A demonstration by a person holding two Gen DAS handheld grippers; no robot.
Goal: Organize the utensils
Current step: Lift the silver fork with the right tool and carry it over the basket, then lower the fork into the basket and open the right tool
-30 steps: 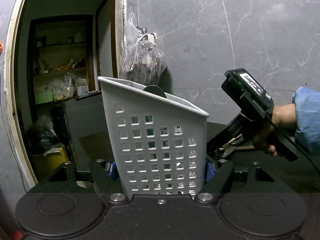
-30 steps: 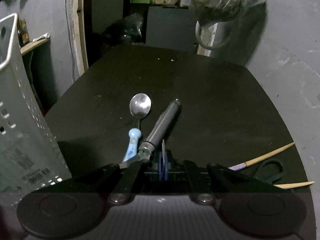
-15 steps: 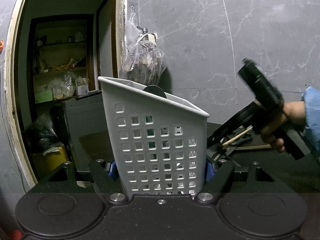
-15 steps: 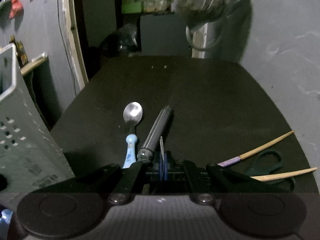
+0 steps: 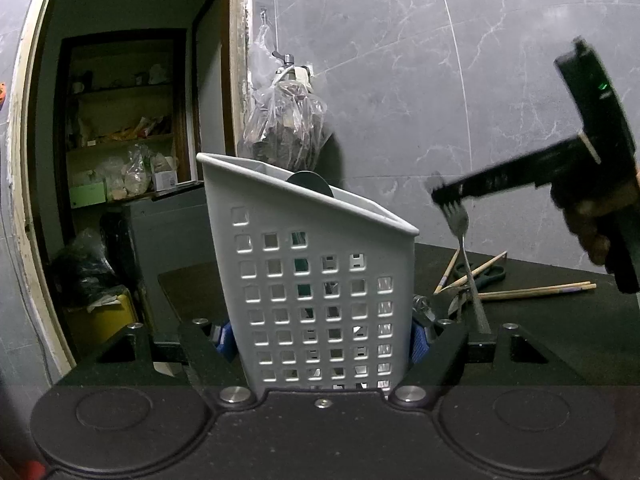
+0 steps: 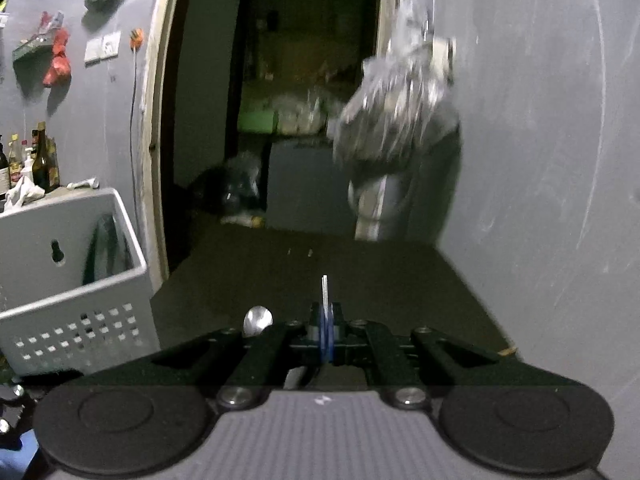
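Left wrist view, right tongs [image 5: 450,200] now raised, clamping fork [image 5: 464,256] off table, left tongs [image 5: 320,338] still gripping basket [image 5: 320,280].

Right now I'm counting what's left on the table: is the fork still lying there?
No. The fork hangs tines-up from the right tool, clear above the table.

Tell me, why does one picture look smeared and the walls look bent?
Right wrist view: motion blur smears the hanging plastic bag and the doorway; light is dim. Left wrist view: sharp on the white basket, though the right hand-held gripper is slightly blurred; fisheye distortion curves the door frame.
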